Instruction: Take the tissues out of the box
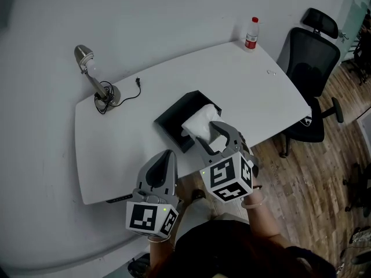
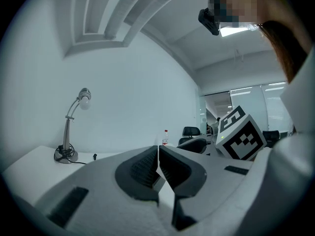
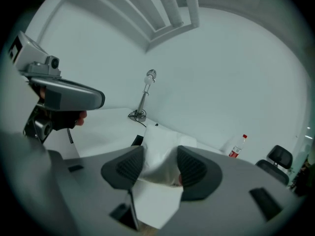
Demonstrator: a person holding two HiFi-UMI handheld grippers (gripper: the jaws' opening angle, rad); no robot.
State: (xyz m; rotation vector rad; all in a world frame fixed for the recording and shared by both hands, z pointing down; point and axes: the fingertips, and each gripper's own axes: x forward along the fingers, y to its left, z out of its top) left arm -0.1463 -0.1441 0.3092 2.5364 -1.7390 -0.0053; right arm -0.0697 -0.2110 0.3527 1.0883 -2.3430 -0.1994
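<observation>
My right gripper (image 1: 214,133) is clamped on a bunched white tissue (image 1: 200,121) that stands up out of the black box (image 1: 174,119), mid-frame on the white table (image 1: 261,91). My left gripper (image 1: 166,154), lower left, has its jaws pressed together on nothing. A desk lamp (image 1: 95,77) sits upper left and a bottle (image 1: 251,33) at the table's top edge. A black office chair (image 1: 310,68) stands at right on the wood floor (image 1: 313,190).
</observation>
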